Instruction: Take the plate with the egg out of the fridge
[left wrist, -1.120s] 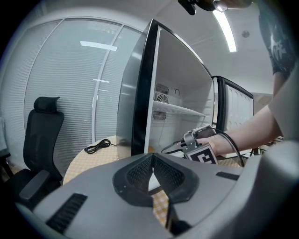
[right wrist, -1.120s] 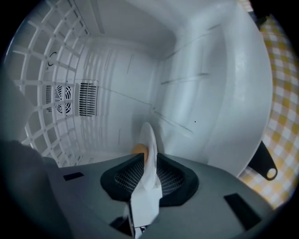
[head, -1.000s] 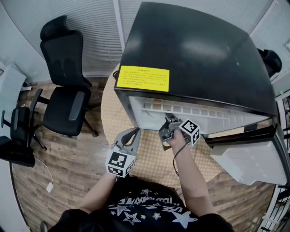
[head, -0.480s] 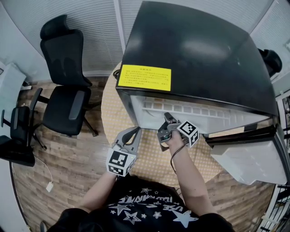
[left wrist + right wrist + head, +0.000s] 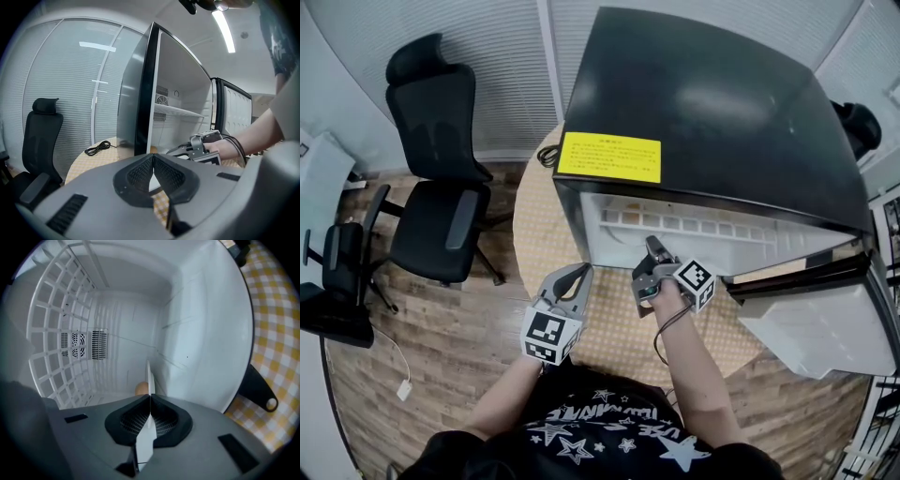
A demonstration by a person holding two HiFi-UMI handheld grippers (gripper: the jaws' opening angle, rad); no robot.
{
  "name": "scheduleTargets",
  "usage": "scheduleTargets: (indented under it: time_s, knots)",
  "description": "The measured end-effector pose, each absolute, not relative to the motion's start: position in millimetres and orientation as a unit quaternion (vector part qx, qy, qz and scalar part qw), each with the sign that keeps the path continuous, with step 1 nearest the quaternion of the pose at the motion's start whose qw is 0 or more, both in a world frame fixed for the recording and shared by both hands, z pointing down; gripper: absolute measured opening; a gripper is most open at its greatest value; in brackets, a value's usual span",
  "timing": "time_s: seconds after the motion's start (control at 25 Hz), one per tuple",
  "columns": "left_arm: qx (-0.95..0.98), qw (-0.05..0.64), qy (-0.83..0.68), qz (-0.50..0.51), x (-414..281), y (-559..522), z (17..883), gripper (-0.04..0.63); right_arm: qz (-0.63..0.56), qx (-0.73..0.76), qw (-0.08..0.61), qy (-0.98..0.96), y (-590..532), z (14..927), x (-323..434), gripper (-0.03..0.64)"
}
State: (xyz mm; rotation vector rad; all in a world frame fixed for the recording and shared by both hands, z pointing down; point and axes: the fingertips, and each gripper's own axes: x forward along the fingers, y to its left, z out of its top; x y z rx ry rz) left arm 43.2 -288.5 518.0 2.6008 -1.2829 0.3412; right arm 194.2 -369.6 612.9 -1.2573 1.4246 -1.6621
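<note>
A white plate (image 5: 149, 376) shows edge-on in the right gripper view, with a brown egg (image 5: 140, 388) just behind it on the fridge's white floor. My right gripper (image 5: 149, 401) is shut on the plate's near rim, and its jaws have just been closing with the rim between them. In the head view that right gripper (image 5: 652, 255) reaches into the open mouth of the black fridge (image 5: 712, 103). The plate and egg are hidden there. My left gripper (image 5: 577, 274) hangs shut and empty in front of the fridge, left of the right one.
The fridge door (image 5: 811, 328) stands open at the right. The fridge sits on a round table with a yellow checked cloth (image 5: 534, 234); a black cable (image 5: 97, 148) lies on it. A wire shelf (image 5: 51, 324) lines the fridge. Black office chairs (image 5: 441, 187) stand at the left.
The right gripper has stayed at the fridge mouth, shifting only slightly. The left gripper has not moved. The head camera's view has drifted a little.
</note>
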Motion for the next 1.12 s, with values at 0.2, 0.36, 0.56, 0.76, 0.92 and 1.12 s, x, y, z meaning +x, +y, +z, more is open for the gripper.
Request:
scheduleTargets:
  time_s: [0.2,0.36,0.56,0.76,0.92,1.12]
  knots:
    - [0.889,0.111,-0.43,0.114,37,-287,517,0.008,-0.609,-0.471,0.321,0.552,-360,600,193,0.031]
    - [0.896,0.105,-0.418,0.107,35,-287,510,0.008,-0.592,-0.472,0.338,0.559,-349,586,194,0.031]
    - [0.912,0.098,-0.387,0.1,35,-282,503,0.008,-0.571,-0.477,0.377,0.552,-321,570,199,0.031]
    - [0.931,0.093,-0.338,0.097,40,-273,500,0.008,-0.547,-0.488,0.414,0.54,-288,556,200,0.031]
    - [0.948,0.08,-0.292,0.098,48,-265,499,0.008,-0.538,-0.499,0.445,0.513,-255,552,204,0.031]
    - [0.954,0.079,-0.272,0.099,52,-258,503,0.008,-0.535,-0.512,0.452,0.498,-220,555,207,0.031]
